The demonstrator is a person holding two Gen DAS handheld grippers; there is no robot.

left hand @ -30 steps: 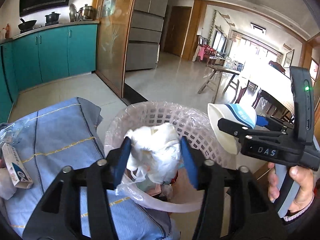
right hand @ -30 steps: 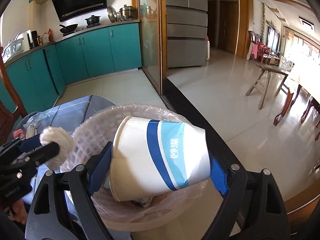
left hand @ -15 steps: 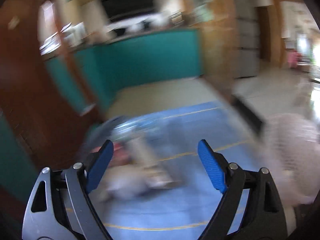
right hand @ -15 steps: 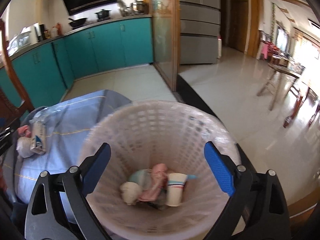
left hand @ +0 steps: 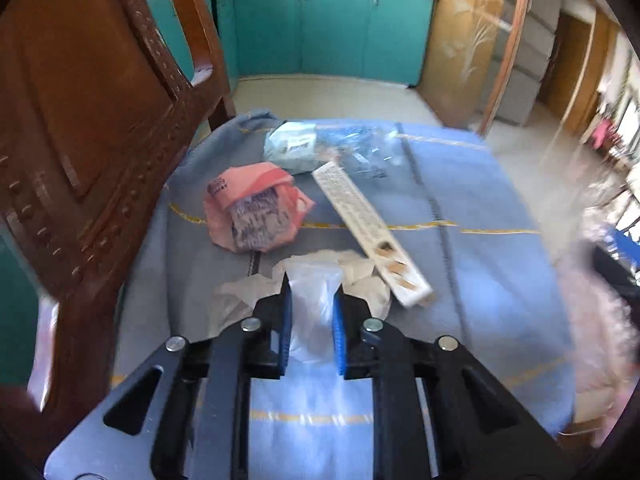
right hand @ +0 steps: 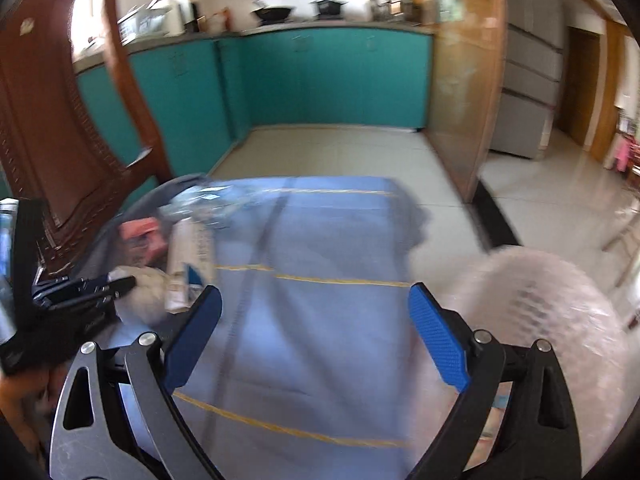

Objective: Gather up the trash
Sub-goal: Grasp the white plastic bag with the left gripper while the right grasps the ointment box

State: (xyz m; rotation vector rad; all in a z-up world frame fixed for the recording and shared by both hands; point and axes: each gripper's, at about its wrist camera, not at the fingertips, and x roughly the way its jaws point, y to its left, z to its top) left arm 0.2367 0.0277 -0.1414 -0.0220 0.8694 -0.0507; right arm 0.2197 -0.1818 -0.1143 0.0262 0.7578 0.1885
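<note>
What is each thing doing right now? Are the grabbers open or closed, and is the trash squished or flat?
Left hand-held gripper: shut on the white plastic bag.
White plastic bag: crumpled, pinched, resting on the cloth.
Right hand-held gripper: open, empty.
Pink wrapper: crumpled, lying on the cloth.
Long white box: lying flat, one end torn open.
Blue cloth: spread out.
Basket: upright, lined, blurred.

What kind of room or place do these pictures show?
Most likely a home, at the edge of a kitchen. Teal cabinets carry a countertop with a wok, and a tall grey refrigerator stands beyond a doorway. In front, a table under a blue cloth holds trash.
</note>
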